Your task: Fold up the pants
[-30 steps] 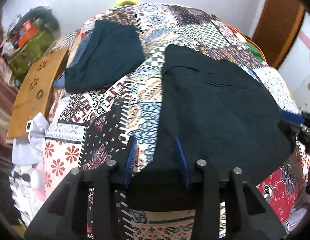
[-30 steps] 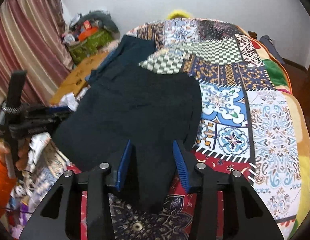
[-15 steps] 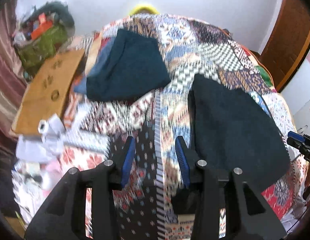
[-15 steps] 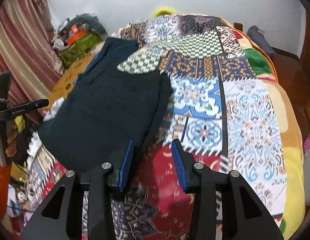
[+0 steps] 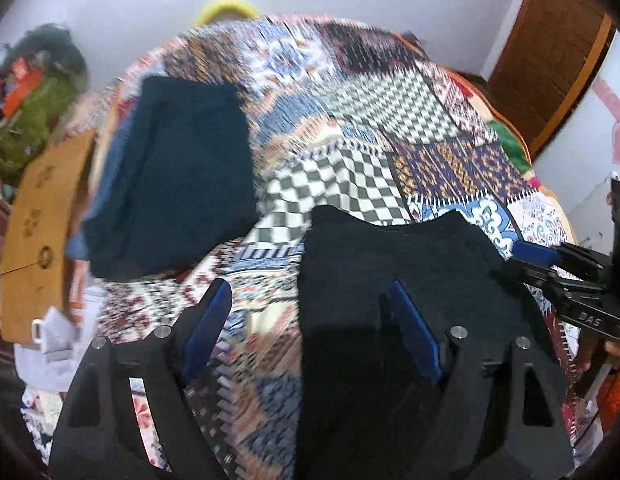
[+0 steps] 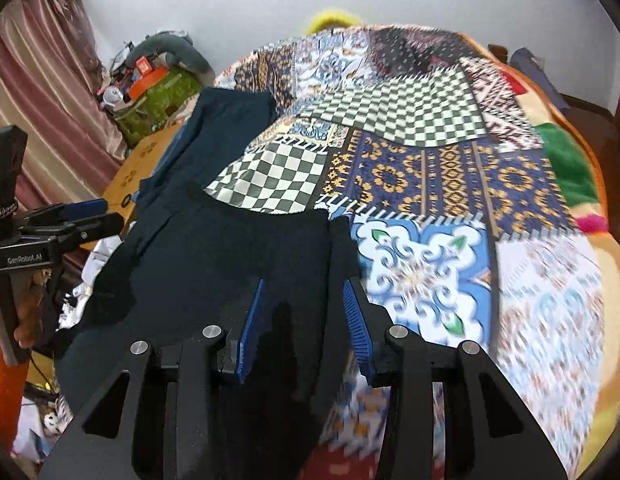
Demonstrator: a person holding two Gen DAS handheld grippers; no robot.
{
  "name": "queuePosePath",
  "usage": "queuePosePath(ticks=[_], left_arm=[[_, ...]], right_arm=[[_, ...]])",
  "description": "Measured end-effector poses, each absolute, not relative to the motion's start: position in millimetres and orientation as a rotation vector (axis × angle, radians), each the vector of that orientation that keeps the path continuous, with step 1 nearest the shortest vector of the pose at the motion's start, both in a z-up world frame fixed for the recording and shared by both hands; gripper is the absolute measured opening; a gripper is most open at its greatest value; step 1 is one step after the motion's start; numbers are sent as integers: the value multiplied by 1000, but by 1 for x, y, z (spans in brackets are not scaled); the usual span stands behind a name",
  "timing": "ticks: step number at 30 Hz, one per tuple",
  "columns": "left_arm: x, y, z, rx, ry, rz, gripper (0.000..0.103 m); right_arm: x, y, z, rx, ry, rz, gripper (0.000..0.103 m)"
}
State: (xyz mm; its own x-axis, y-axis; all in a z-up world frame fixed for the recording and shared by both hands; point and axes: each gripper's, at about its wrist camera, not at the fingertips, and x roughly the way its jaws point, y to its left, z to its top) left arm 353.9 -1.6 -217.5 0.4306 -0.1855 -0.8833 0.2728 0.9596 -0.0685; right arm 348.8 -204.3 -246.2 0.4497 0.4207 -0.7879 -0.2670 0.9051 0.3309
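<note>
The black pants [image 5: 394, 264] lie flat on the patchwork quilt [image 5: 350, 92]. My left gripper [image 5: 310, 330] hangs over their left edge and its jaws are opening. Quilt and the pants' edge show between the blue pads [image 5: 207, 328], which press on nothing. In the right wrist view the pants [image 6: 229, 256] spread to the lower left. My right gripper [image 6: 303, 328] stands partly open above their right edge, with dark cloth below the gap and not pinched. Each gripper also shows in the other's view: the right gripper [image 5: 522, 262] at the pants' far side, the left gripper [image 6: 97, 212] at the left.
A folded dark teal garment [image 5: 177, 184] lies on the quilt's far left. Beside the bed are a brown board [image 5: 33, 240], a green bag with clutter [image 6: 157, 100], white items [image 5: 57, 340] and a striped curtain [image 6: 41, 92]. A wooden door [image 5: 550, 52] stands at the right.
Half a second ago my left gripper was narrower and over bare quilt left of the pants; now it is wider, over their left edge. My right gripper has shifted from the red patch onto the pants.
</note>
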Motion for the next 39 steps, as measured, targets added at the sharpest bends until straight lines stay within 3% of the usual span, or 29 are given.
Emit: queuePosePath(ticks=[4,6,17,25,28,32,35,39], left_arm=[[369,-15,-239,147,1125,-313,76],[372,-16,-249,155,1135,-313,74],[367,-11,-260,138,1105,-264,76],[345,-5,-218,161,1006,-224,74],[336,4,-203,113,989,-228,74],[325,13,-194,32,1017,-263,80],[318,13,-202,5,1070,-292,81],[312,9,-225,-7,1165,-314,81]], right_arm=[[364,-197,-261,119,1063,439,35],[364,-192,-266,61,1070,449,17],[361,-192,-277,-1,1061,448,13],[342,-201,-241,3,998,418,15],[329,-205,-225,27,959,425,27],[309,-208,-208,59,907,428,61],[297,-209,-206,75,904,436,72],[289,-211,-219,126,970,467,74]])
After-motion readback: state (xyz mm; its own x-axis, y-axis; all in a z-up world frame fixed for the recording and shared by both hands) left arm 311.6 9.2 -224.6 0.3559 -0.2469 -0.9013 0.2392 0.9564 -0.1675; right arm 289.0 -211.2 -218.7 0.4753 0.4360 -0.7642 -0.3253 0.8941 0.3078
